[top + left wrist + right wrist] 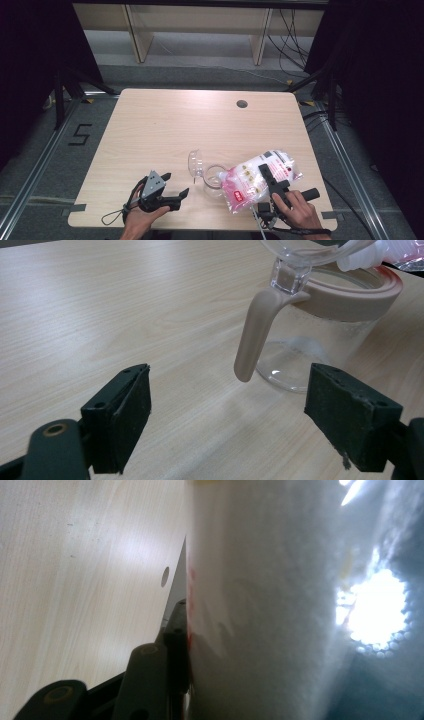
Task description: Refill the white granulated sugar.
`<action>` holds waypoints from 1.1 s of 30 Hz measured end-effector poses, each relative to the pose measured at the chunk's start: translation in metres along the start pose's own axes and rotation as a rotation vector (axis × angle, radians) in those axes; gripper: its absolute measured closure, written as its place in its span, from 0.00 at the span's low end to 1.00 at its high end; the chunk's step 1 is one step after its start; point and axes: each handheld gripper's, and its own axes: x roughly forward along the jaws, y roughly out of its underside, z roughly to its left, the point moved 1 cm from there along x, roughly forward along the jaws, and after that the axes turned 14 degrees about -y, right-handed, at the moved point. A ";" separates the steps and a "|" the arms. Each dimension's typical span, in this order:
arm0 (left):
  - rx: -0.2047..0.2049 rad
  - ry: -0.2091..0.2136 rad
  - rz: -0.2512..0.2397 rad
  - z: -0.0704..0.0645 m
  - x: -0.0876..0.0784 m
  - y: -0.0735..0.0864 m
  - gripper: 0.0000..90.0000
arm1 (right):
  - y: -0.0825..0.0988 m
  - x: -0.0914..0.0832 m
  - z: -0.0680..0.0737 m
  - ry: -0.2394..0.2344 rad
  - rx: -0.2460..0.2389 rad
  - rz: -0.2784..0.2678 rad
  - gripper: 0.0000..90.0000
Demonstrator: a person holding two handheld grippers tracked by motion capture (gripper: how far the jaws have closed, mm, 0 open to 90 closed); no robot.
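Note:
A clear glass jar (214,176) with a beige rim stands near the table's front edge, its hinged clear lid (194,162) swung open to the left. A plastic bag of white grains (242,182) with red print lies tilted, its lower corner over the jar's mouth. My right gripper (266,176) is shut on the bag; in the right gripper view the bag (270,605) presses against my left pad (173,630). My left gripper (176,183) stands open just left of the jar. In the left gripper view the jar (320,340) and its beige latch (255,335) sit ahead of my open gripper (227,410).
The wooden table (200,120) has a round cable hole (242,104) at the back right. Dark curtains flank both sides, and wooden frame legs and cables lie on the floor beyond the far edge.

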 end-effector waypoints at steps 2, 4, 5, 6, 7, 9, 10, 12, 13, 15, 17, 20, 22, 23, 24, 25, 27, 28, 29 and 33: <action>-0.002 -0.001 0.000 0.000 0.000 0.000 0.20 | -0.001 0.000 0.001 0.004 0.025 -0.005 0.64; 0.001 -0.005 0.003 0.000 -0.001 0.000 0.20 | -0.001 0.000 0.001 0.005 0.019 -0.007 0.64; 0.000 -0.006 0.003 0.000 -0.001 0.000 0.20 | 0.000 0.002 -0.001 0.010 -0.020 -0.009 0.64; 0.000 -0.007 0.002 0.000 -0.001 0.000 0.20 | -0.001 0.001 -0.001 0.007 -0.024 -0.002 0.65; -0.003 -0.006 0.002 -0.001 -0.001 0.000 0.20 | -0.001 0.001 -0.001 0.004 -0.030 -0.002 0.65; 0.001 -0.007 0.002 0.000 -0.001 0.000 0.20 | -0.001 0.001 -0.002 0.007 -0.036 -0.002 0.65; -0.001 -0.008 0.004 -0.001 0.000 0.000 0.20 | -0.001 0.001 -0.002 0.007 -0.041 -0.003 0.65; -0.004 -0.008 0.003 -0.001 -0.001 0.000 0.20 | -0.001 0.001 -0.004 0.002 -0.048 0.000 0.65; -0.004 -0.008 0.002 -0.001 -0.001 0.000 0.20 | -0.001 0.002 -0.005 0.003 -0.061 0.000 0.65; -0.002 -0.009 0.001 -0.001 -0.001 0.000 0.20 | -0.001 0.002 -0.006 0.003 -0.063 0.001 0.65; -0.008 -0.009 -0.002 -0.001 0.000 0.000 0.20 | -0.001 0.002 -0.007 0.003 -0.070 -0.001 0.65; 0.002 -0.009 0.003 0.000 -0.001 0.000 0.20 | -0.002 0.002 -0.008 0.007 -0.068 -0.003 0.65; -0.002 -0.009 0.001 -0.001 -0.001 0.000 0.20 | -0.001 0.003 -0.008 0.003 -0.055 -0.002 0.65; -0.001 -0.009 0.001 0.000 -0.001 0.000 0.20 | -0.001 0.003 -0.009 0.003 -0.062 -0.002 0.65; 0.001 -0.008 0.001 0.000 -0.001 0.000 0.20 | -0.001 0.003 -0.009 0.002 -0.064 -0.001 0.66; 0.001 -0.009 0.002 0.000 -0.001 0.000 0.20 | -0.001 0.002 -0.011 0.007 -0.081 0.000 0.66; -0.002 -0.009 0.002 0.000 -0.001 0.000 0.20 | -0.001 0.002 -0.010 0.003 -0.066 0.004 0.66; -0.001 -0.009 0.001 0.000 -0.001 0.000 0.20 | -0.001 0.002 -0.010 0.000 -0.066 0.003 0.66; 0.002 -0.008 0.001 0.000 -0.001 0.000 0.20 | -0.001 0.001 -0.011 0.005 -0.082 0.002 0.66; -0.003 -0.003 -0.005 0.000 -0.001 0.000 0.20 | -0.002 0.000 -0.012 -0.014 -0.078 0.017 0.66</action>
